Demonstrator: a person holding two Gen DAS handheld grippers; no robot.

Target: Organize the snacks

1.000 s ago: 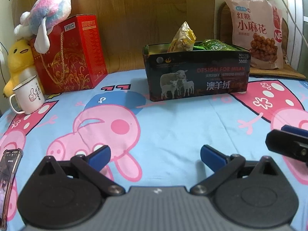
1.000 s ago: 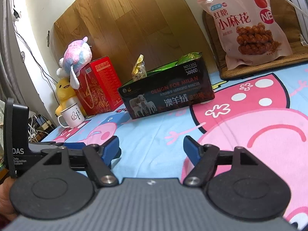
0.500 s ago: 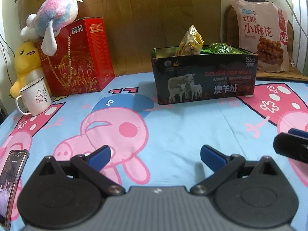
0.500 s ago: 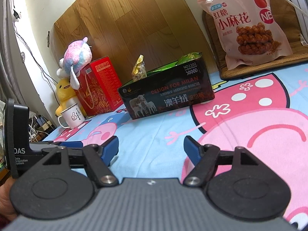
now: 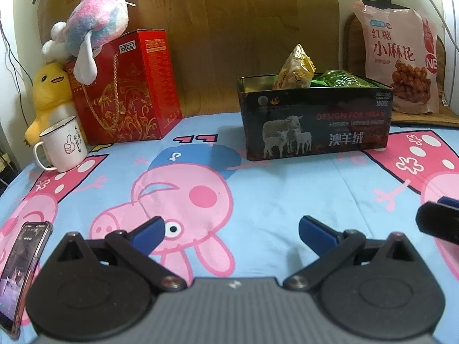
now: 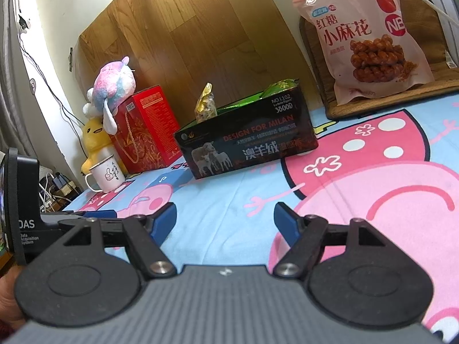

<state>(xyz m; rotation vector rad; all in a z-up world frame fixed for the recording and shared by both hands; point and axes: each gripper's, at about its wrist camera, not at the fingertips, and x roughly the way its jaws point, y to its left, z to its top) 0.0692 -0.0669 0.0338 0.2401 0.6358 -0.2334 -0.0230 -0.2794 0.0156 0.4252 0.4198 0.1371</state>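
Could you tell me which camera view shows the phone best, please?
The left wrist view: the phone lies at its lower left edge on the sheet, screen lit, partly cropped. The right wrist view does not show it.

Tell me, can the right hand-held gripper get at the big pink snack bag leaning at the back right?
Probably yes. The right hand-held gripper is open and empty, the pink snack bag stands exposed, and only bare bedsheet lies between. The black tin sits off to the left of that path.
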